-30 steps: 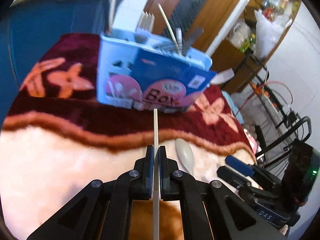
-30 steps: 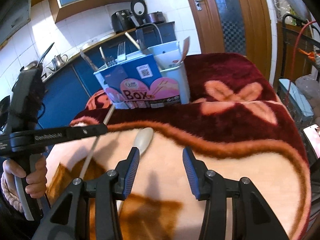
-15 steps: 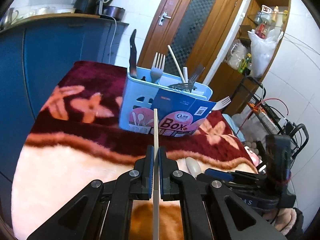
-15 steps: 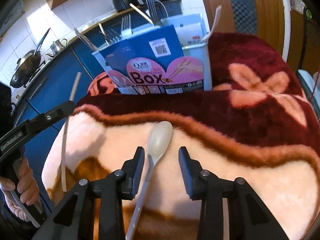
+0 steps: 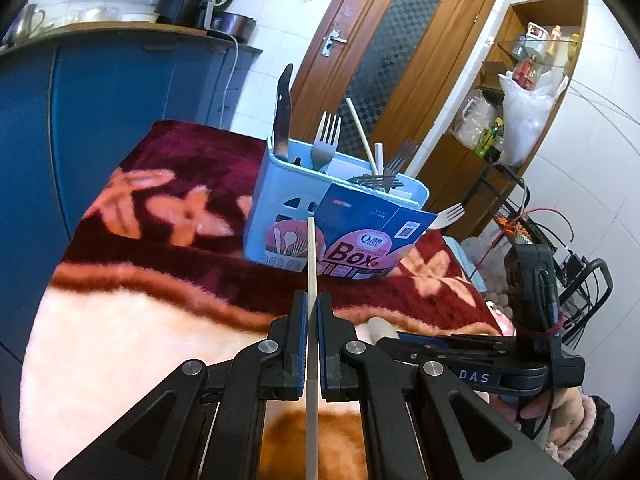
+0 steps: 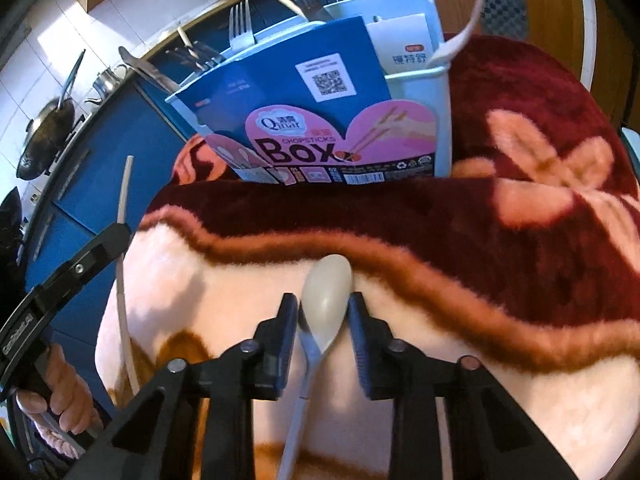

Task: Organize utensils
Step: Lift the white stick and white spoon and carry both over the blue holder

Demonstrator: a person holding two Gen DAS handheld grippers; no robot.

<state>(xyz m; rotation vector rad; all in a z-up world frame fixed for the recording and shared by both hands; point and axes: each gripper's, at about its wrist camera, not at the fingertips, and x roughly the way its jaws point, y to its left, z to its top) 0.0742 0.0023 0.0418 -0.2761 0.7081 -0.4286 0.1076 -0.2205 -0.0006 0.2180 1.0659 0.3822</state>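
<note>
While your left tool (image 5: 313,344) is gripping the pale wooden chopstick (image 5: 311,280), your right tool (image 6: 324,320), half-open, is straddling the grey plastic spoon (image 6: 326,292): centre on its neck before closing, then carry both to the far light-blue utensil holder (image 5: 280,208).

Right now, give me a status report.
Left gripper shut on pale wooden chopstick. Right gripper open, straddling beige plastic spoon. Light-blue utensil caddy ahead.

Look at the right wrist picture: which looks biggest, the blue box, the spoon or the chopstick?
1. The blue box looks biggest.
2 and 3. The spoon and the chopstick look about equally long. The spoon is wider, but also nearer the camera, so unsure.
</note>
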